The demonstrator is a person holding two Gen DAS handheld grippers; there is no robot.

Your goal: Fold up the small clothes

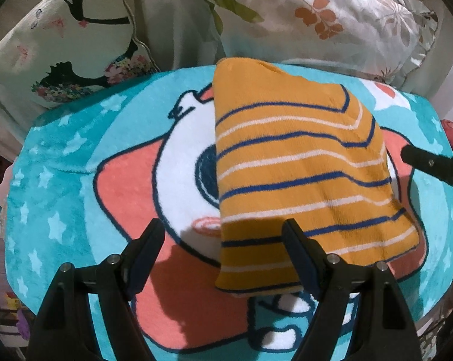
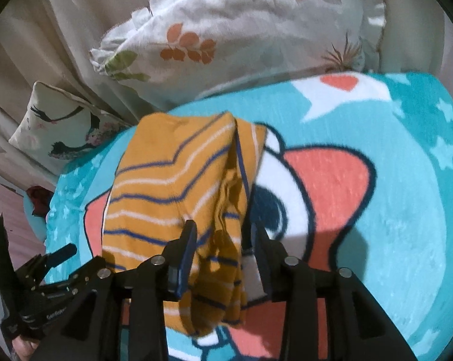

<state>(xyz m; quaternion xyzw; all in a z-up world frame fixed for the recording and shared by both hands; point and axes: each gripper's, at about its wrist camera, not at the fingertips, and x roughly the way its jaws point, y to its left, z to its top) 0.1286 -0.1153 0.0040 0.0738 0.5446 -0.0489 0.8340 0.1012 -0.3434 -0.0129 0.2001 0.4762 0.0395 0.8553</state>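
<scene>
A small mustard-yellow garment (image 1: pixel 298 162) with blue and white stripes lies folded lengthwise on a turquoise cartoon blanket (image 1: pixel 63 186). My left gripper (image 1: pixel 223 234) is open just above its near left corner, holding nothing. In the right wrist view the garment (image 2: pixel 166 180) has its right edge lifted. My right gripper (image 2: pixel 223 231) has that bunched edge between its fingers and holds it raised off the blanket (image 2: pixel 407 210). A tip of the right gripper shows at the right of the left wrist view (image 1: pixel 431 162).
A floral pillow (image 1: pixel 331 21) and a cushion with black silhouettes (image 1: pixel 63 48) lie behind the blanket against a beige curtain. The left gripper's body shows at the lower left of the right wrist view (image 2: pixel 51 288). Red cloth (image 2: pixel 39 201) lies past the blanket's left edge.
</scene>
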